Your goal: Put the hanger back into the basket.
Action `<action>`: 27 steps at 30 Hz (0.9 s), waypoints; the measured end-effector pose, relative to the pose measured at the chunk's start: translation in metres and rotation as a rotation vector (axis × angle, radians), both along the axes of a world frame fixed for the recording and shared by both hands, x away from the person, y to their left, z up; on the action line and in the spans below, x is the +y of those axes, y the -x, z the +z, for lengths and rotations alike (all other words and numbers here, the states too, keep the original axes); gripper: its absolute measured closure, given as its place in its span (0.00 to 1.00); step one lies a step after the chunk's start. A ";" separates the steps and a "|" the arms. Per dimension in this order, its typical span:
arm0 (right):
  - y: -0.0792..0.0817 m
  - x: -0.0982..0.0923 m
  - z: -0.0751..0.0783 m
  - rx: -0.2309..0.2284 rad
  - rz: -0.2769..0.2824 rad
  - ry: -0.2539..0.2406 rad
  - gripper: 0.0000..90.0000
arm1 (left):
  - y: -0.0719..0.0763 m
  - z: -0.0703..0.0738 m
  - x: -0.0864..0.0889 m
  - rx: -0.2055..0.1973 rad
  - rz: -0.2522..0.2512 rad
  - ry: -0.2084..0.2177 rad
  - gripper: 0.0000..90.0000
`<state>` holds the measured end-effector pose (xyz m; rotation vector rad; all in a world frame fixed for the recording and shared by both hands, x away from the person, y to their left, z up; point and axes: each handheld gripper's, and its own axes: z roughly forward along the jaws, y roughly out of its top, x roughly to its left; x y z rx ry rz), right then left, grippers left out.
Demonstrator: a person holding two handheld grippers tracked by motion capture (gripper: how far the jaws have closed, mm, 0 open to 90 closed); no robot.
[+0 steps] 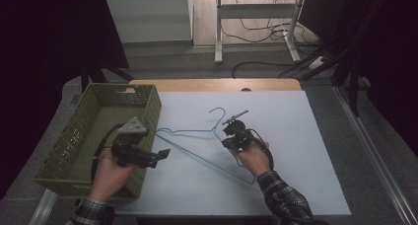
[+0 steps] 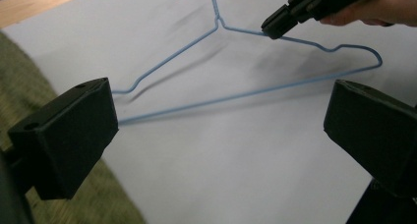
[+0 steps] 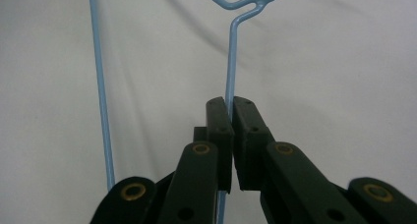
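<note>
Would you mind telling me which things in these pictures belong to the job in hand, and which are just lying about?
In the job:
- hanger, blue wire, one shoulder wire clamped in the right gripper
- left gripper, jaws open, pointing towards the hanger
- basket, green, beside the left hand

Lying about:
- cables on the floor beyond the table
- white frame by them

Pale blue thin wire hanger runs between the right gripper's black fingers; olive-green woven plastic basket, plaid sleeve, white surface.
</note>
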<state>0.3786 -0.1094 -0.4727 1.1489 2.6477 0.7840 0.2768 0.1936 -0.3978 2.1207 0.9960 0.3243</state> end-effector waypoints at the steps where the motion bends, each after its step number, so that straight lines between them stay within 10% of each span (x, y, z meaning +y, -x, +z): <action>1: 0.000 0.000 0.000 0.000 0.001 0.000 0.96 | 0.000 0.000 0.000 0.000 0.000 0.000 0.00; 12: 0.003 -0.001 0.001 -0.007 0.003 -0.008 0.96 | -0.055 0.005 -0.070 0.012 0.035 -0.101 0.03; 27: 0.005 -0.001 0.000 -0.018 0.010 -0.006 0.96 | -0.134 -0.053 -0.120 0.093 -0.009 -0.110 0.20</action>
